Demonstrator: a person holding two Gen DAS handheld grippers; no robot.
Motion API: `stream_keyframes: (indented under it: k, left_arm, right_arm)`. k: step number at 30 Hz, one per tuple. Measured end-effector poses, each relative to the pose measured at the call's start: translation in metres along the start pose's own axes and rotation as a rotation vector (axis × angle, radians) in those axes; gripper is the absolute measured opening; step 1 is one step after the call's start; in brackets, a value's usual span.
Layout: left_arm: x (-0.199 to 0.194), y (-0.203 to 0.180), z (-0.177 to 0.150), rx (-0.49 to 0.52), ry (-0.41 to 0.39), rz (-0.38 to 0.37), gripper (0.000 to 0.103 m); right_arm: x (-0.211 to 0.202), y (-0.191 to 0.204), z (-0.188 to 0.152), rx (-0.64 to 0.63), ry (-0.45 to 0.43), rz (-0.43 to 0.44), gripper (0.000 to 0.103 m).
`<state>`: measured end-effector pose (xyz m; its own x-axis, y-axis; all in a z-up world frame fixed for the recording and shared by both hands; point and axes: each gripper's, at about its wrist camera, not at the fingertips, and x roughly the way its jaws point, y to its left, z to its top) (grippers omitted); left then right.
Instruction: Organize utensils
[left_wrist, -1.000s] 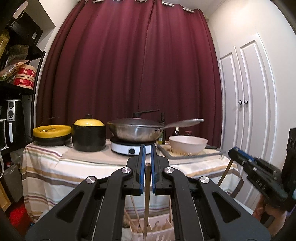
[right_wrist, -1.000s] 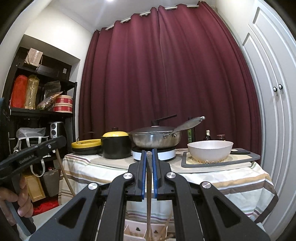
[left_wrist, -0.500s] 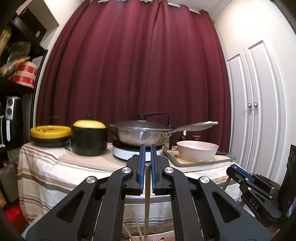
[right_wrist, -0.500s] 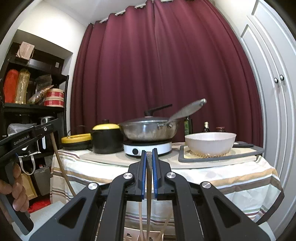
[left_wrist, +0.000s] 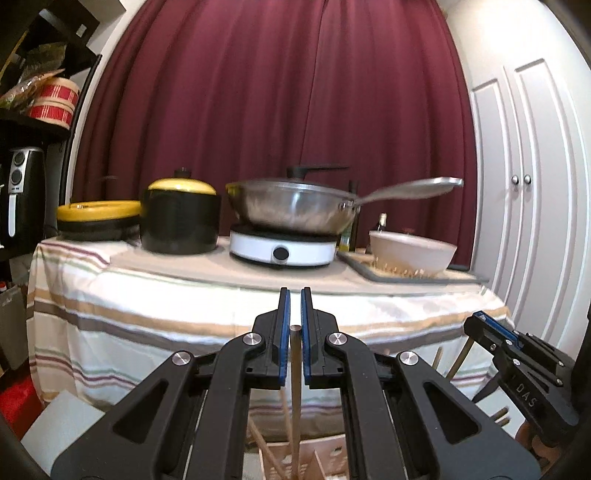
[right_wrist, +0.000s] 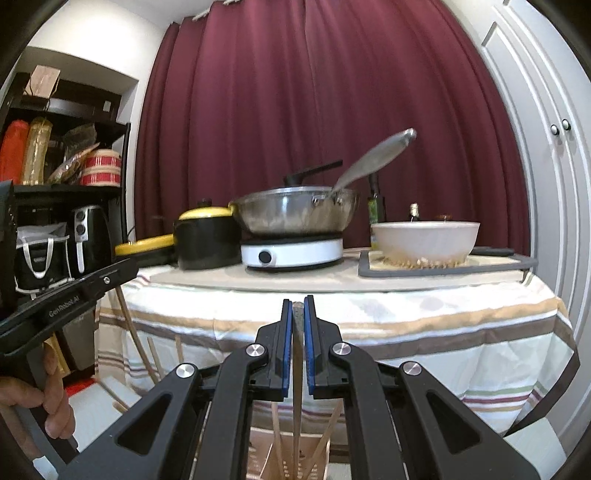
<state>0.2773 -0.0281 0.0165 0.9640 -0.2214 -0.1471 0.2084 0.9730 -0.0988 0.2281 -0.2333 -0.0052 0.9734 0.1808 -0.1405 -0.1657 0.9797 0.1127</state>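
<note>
My left gripper (left_wrist: 295, 295) is shut on a wooden chopstick (left_wrist: 295, 373) that hangs straight down between the blue pads. My right gripper (right_wrist: 297, 301) is shut on another wooden chopstick (right_wrist: 296, 369), also upright. Below each, a pale holder (right_wrist: 266, 458) with several wooden sticks stands in front of the table; it also shows in the left wrist view (left_wrist: 325, 458). The right gripper shows in the left wrist view (left_wrist: 480, 321) at the right, and the left gripper shows in the right wrist view (right_wrist: 127, 266) at the left.
A table with a striped cloth (left_wrist: 147, 306) carries a yellow-lidded pot (left_wrist: 181, 218), a wok on a white cooker (left_wrist: 284, 251), and a white bowl (left_wrist: 412, 253) on a grey tray. Shelves stand at the left (right_wrist: 66, 192), white cupboard doors (left_wrist: 524, 221) at the right.
Both grippers have sunk lower and closer to the table, each still holding its chopstick, and the table top now sits higher in both views.
</note>
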Motion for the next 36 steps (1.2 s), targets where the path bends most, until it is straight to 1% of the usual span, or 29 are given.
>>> stream_keyframes:
  k: [4,5,6,7,8,9,10,11,12,14,15,16,18,23,29,32,36]
  left_arm:
    - [0.006,0.002,-0.008,-0.002,0.036,-0.006,0.009]
    - [0.006,0.002,-0.01,-0.001,0.042,-0.007,0.014]
    - [0.006,0.002,-0.01,0.0,0.045,-0.007,0.024]
    - [0.006,0.002,-0.011,0.002,0.047,-0.008,0.029]
    - [0.006,0.001,-0.011,0.002,0.046,-0.008,0.038]
    - [0.005,0.0,-0.011,0.005,0.043,-0.007,0.044]
    - [0.004,-0.001,-0.011,0.012,0.04,-0.005,0.047]
    - [0.004,-0.002,-0.011,0.017,0.038,-0.002,0.052]
    - [0.003,-0.003,-0.01,0.022,0.035,0.001,0.057]
    - [0.001,-0.004,-0.009,0.023,0.034,0.0,0.065]
    - [0.001,-0.004,-0.009,0.023,0.035,-0.002,0.068]
    - [0.0,-0.005,-0.009,0.024,0.036,-0.004,0.07]
    - [-0.002,-0.006,-0.008,0.031,0.033,0.0,0.08]
    - [-0.011,-0.012,-0.004,0.06,0.015,0.014,0.09]
    - [-0.026,-0.016,0.004,0.073,-0.008,0.044,0.095]
    - [-0.039,-0.016,0.006,0.082,-0.012,0.06,0.097]
    - [-0.064,-0.014,0.0,0.086,-0.009,0.087,0.099]
  right_arm:
    - [0.004,0.0,-0.009,0.002,0.032,-0.001,0.007]
    - [0.004,0.0,-0.01,0.004,0.035,-0.003,0.008]
    - [0.003,0.0,-0.01,0.004,0.038,-0.005,0.009]
    - [0.003,0.0,-0.011,0.004,0.042,-0.008,0.013]
    - [0.004,0.0,-0.011,0.005,0.045,-0.007,0.02]
    - [0.003,0.0,-0.01,0.009,0.045,-0.006,0.024]
    - [0.003,-0.001,-0.01,0.012,0.043,-0.006,0.031]
    - [0.002,-0.001,-0.01,0.012,0.04,-0.009,0.036]
    - [0.0,0.0,-0.01,0.013,0.039,-0.01,0.038]
    - [0.0,0.0,-0.009,0.015,0.039,-0.008,0.047]
    - [-0.001,0.0,-0.008,0.015,0.038,-0.009,0.049]
    - [-0.002,0.001,-0.008,0.016,0.036,-0.009,0.053]
    - [-0.004,0.001,-0.006,0.016,0.031,-0.01,0.059]
    - [-0.008,0.003,-0.003,0.011,0.025,-0.006,0.072]
    - [-0.02,0.008,0.004,0.006,0.01,-0.022,0.082]
    - [-0.029,0.009,0.007,0.006,0.007,-0.043,0.084]
    - [-0.047,0.009,0.004,0.011,0.032,-0.075,0.085]
